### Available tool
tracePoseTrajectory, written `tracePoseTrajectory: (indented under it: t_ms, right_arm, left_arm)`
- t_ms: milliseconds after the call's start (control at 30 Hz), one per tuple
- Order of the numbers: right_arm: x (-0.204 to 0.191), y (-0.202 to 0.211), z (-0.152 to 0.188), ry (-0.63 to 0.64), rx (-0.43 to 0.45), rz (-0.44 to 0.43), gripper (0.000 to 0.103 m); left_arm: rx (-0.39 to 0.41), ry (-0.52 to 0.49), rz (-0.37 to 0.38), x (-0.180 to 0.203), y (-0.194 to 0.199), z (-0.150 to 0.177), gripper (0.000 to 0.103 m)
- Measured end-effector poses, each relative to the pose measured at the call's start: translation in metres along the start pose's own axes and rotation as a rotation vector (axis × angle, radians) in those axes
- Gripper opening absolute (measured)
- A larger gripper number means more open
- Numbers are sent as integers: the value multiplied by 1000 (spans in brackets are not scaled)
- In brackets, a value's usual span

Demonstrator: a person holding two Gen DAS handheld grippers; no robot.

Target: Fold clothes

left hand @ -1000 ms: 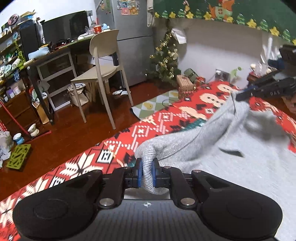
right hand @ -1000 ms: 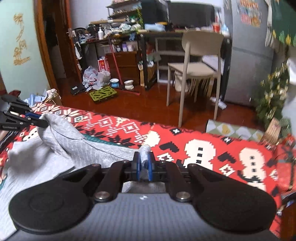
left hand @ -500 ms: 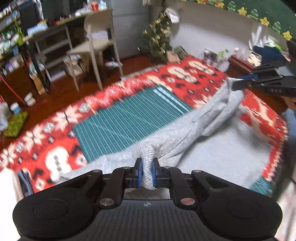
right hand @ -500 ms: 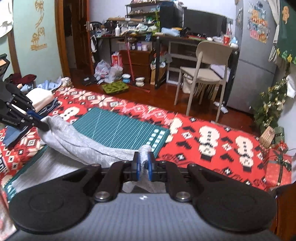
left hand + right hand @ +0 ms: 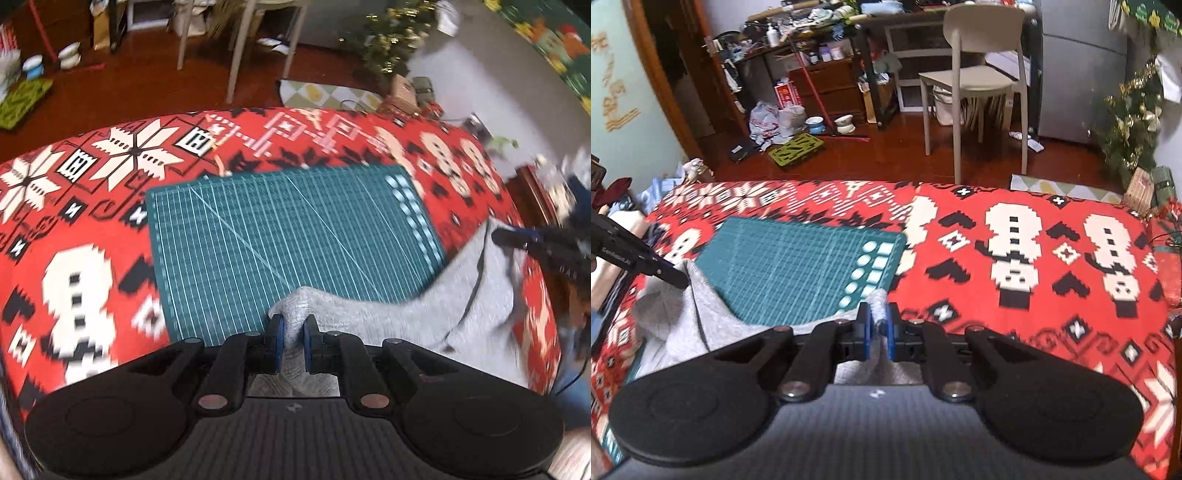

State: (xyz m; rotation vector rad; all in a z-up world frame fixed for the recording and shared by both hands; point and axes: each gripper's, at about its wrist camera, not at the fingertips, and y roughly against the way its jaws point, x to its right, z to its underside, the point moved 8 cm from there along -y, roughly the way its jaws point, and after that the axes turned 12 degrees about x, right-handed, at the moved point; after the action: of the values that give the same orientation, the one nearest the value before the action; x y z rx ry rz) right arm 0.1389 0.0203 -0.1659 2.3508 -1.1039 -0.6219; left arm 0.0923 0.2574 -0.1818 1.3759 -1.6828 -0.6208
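A grey knitted garment (image 5: 436, 314) hangs between both grippers above the near edge of a green cutting mat (image 5: 280, 236). My left gripper (image 5: 293, 334) is shut on one bunched corner of it. In the right wrist view my right gripper (image 5: 878, 326) is shut on the other corner, and the grey garment (image 5: 698, 314) trails left to the other gripper's black fingers (image 5: 661, 271). The rest of the cloth lies behind the grippers, out of sight. The mat (image 5: 798, 269) lies on a red patterned blanket (image 5: 1052, 266).
The red blanket (image 5: 74, 236) covers the work surface all around the mat. Beyond its far edge are a wooden floor, a beige chair (image 5: 975, 70), a small decorated tree (image 5: 1130, 122) and cluttered shelves. Folded clothes (image 5: 613, 221) sit at the left edge.
Both grippers tipped downward and pulled the grey garment back toward me. A second ago it covered the mat; now most of the green mat lies bare in front.
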Motion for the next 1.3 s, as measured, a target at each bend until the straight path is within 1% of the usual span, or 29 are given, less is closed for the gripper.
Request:
tracePoseTrajectory:
  t_ms: [100, 200, 333, 433, 467, 500, 567, 633, 667, 700, 800, 867, 900, 967, 1033, 1100, 1133, 1167, 1200, 1233, 1267, 1300]
  right_arm:
    - [15, -31, -7, -13, -8, 22, 9]
    - [27, -60, -14, -18, -8, 46, 9]
    - [38, -89, -21, -15, -6, 69, 9]
    - [48, -105, -29, -35, 13, 90, 9]
    - [51, -110, -31, -40, 17, 94, 9]
    - [51, -114, -33, -33, 21, 99, 9]
    - [53, -122, -36, -22, 27, 104, 9]
    - [53, -125, -38, -10, 35, 108, 13]
    - [54, -125, -38, -12, 38, 107, 17]
    - [55, -125, -39, -23, 43, 96, 18]
    - [60, -117, -42, -57, 70, 75, 20]
    - [64, -111, -43, -71, 84, 61, 20]
    - [65, -108, -44, -78, 90, 55, 20]
    - [69, -102, -45, -91, 104, 41, 20]
    - [70, -100, -43, -76, 95, 32, 20]
    - [67, -102, -39, -39, 72, 19, 20]
    - [64, -104, -36, -25, 63, 11, 20]
    - [62, -106, -34, -12, 53, 10, 20]
    - [60, -109, -31, 1, 43, 17, 18]
    - [59, -112, -30, 12, 33, 27, 11]
    - [58, -116, -28, 19, 27, 36, 6]
    - [58, -119, -26, 25, 23, 46, 5]
  left_arm:
    - [-2, 21, -38, -13, -20, -18, 10]
    - [24, 41, -60, -22, -32, -35, 11]
    - [50, 50, -93, -31, -42, -55, 12]
    - [66, 68, -110, -40, -50, -69, 14]
    - [73, 83, -111, -42, -53, -74, 16]
    - [84, 93, -113, -44, -54, -78, 21]
    - [122, 97, -119, -46, -55, -88, 25]
    - [157, 81, -121, -47, -53, -95, 29]
    - [169, 71, -117, -48, -51, -97, 39]
    - [180, 58, -114, -49, -48, -99, 47]
    - [214, 6, -103, -51, -38, -100, 47]
    - [232, -24, -64, -49, -31, -97, 47]
    - [238, -37, -43, -47, -29, -95, 47]
    - [236, -83, -13, -44, -28, -89, 43]
    - [216, -150, -10, -40, -32, -81, 41]
    - [185, -212, -18, -37, -39, -71, 31]
    - [175, -241, -24, -36, -43, -67, 28]
    - [168, -264, -26, -35, -46, -63, 21]
    - [169, -277, -24, -33, -50, -60, 14]
    - [177, -286, -28, -31, -51, -58, 13]
    - [185, -294, -31, -30, -53, -57, 8]
    - [194, -302, -37, -28, -55, -56, 6]
